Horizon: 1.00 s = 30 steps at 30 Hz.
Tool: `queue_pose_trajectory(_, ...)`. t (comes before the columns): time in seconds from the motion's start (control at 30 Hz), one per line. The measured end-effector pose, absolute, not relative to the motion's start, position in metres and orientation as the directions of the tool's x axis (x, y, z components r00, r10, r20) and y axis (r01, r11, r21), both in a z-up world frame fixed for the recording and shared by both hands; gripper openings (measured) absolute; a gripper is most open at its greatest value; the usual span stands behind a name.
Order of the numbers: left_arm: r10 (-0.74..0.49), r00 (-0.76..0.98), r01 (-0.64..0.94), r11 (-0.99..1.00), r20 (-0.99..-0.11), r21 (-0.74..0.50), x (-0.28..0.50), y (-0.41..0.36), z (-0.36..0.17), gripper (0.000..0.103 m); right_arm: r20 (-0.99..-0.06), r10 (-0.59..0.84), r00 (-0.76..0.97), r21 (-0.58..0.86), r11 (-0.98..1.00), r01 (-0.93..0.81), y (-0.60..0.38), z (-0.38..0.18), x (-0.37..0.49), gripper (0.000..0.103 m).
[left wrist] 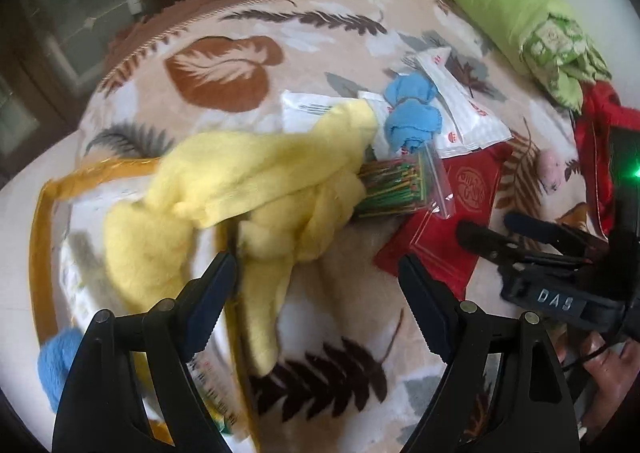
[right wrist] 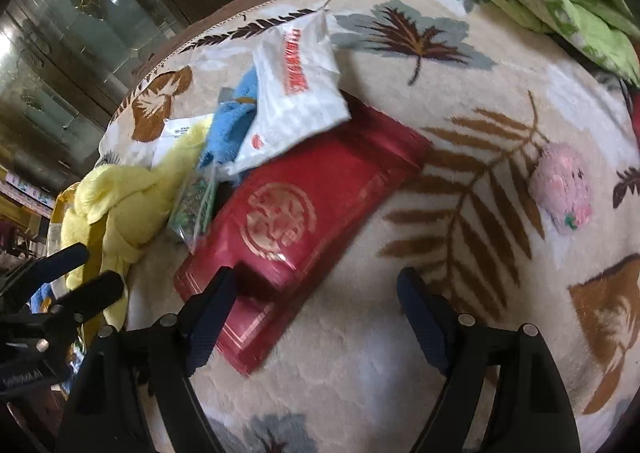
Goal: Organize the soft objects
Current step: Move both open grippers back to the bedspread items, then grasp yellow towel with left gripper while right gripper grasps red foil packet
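Both grippers, left gripper (left wrist: 318, 293) and right gripper (right wrist: 316, 309), stand released, grasping nothing. We note the yellow cloth (left wrist: 240, 189) left of the red packet (right wrist: 304, 209); its knotted folds risk dragging the stick bag (left wrist: 400, 185).

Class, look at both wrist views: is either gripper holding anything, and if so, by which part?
Nothing is held. The left gripper and the right gripper are both open, their fingers empty above the leaf-patterned blanket.

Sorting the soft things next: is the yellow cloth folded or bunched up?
Bunched up: the yellow cloth lies twisted in loose lumps, no flat folds.
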<state>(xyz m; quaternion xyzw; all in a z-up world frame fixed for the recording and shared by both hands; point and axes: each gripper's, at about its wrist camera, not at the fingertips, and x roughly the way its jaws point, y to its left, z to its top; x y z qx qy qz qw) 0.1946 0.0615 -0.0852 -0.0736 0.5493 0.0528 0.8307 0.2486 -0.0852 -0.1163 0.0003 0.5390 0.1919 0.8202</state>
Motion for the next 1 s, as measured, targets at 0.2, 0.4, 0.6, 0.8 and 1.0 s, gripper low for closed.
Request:
queue_pose_trajectory(0.2, 0.022, 0.359, -0.181, 0.982, -0.933, -0.047, 0.215, 0.064, -0.096, 0.084, -0.903, 0.227, 0.366, 0.121, 0.949, -0.29, -0.069, -0.12, 0.254, 0.095)
queue_pose_trajectory(0.4, 0.066, 0.379, -0.227, 0.974, -0.923, -0.024, 0.227, 0.07, -0.096, 0.084, -0.893, 0.242, 0.378, 0.185, 0.966, -0.182, -0.072, -0.122, 0.273, 0.099)
queue_pose_trajectory(0.6, 0.07, 0.385, -0.258, 0.965, -0.92, -0.035, 0.233, 0.073, -0.098, 0.084, -0.912, 0.2, 0.359, 0.157, 0.977, -0.145, -0.064, -0.124, 0.29, 0.101)
queue_pose_trajectory(0.8, 0.034, 0.3, -0.197, 0.98, -0.953, -0.027, 0.239, 0.059, -0.113, 0.09, -0.932, 0.11, 0.346, 0.037, 0.977, -0.212, -0.042, -0.129, 0.301, 0.102)
queue_pose_trajectory(1.0, 0.077, 0.303, -0.193, 0.981, -0.95, 0.018, 0.241, 0.061, -0.126, 0.09, -0.933, 0.113, 0.342, -0.002, 0.948, -0.317, -0.056, -0.125, 0.286, 0.08)
